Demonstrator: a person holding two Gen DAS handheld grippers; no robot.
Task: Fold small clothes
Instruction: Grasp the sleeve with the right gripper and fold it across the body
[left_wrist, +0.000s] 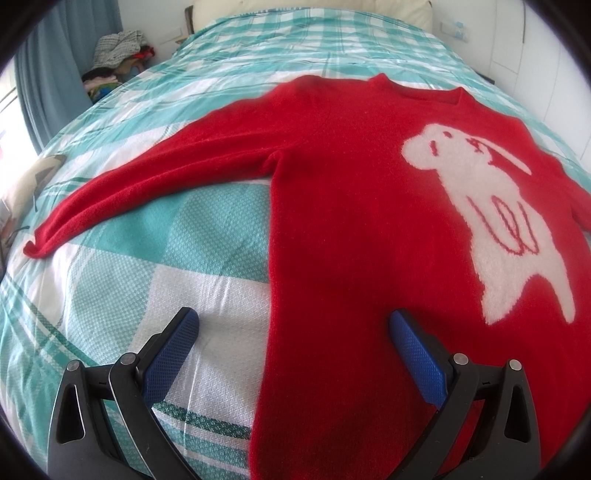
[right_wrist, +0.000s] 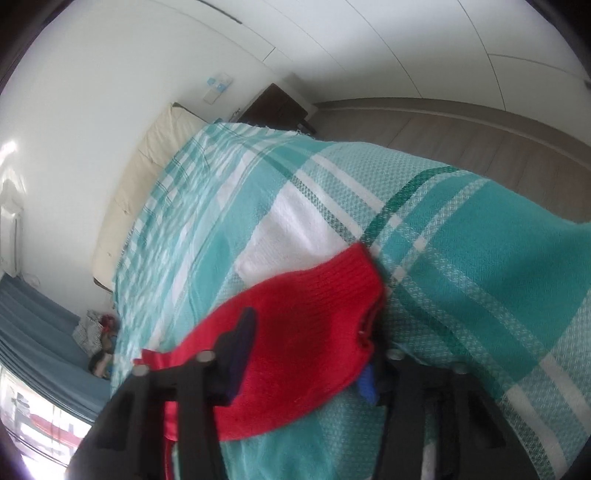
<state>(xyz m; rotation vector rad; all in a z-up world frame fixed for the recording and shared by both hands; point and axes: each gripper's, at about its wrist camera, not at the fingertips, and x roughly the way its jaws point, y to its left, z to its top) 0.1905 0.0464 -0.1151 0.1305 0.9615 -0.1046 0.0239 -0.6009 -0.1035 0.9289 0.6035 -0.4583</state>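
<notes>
Red knit fills the near ground of both views. In the left wrist view the left gripper (left_wrist: 293, 334) hangs over the bed with its blue-padded fingers (left_wrist: 417, 356) spread wide, pinching nothing; the near side edge of the red sweater (left_wrist: 332, 221) runs up between them, one pad over bare bedspread, the other over red knit. Whether either pad touches the cloth I cannot tell.

Sweater lies flat, front up, on the teal-and-white plaid bedspread (left_wrist: 147, 258). White rabbit motif (left_wrist: 498, 206) sits on the right half of the chest. One sleeve (left_wrist: 147, 184) stretches out to the left, its cuff near the bed's left edge. Neckline points to the far end of the bed.

In the right wrist view, tilted and blurred, the right gripper (right_wrist: 306, 354) is pinched onto the ribbed cuff of a red sleeve (right_wrist: 314, 314). The knit bunches between the dark fingers, and a bit of blue pad (right_wrist: 367, 382) peeks out beside it. Cuff end sticks out past the fingertips, over the bedspread.

Farther off: cream headboard cushion (left_wrist: 314, 9) at the far end of the bed, blue curtain (left_wrist: 48, 74) far left, a heap of clothes (left_wrist: 114, 55) beside it, a dark nightstand (right_wrist: 277, 107) past the bed corner, white walls.
</notes>
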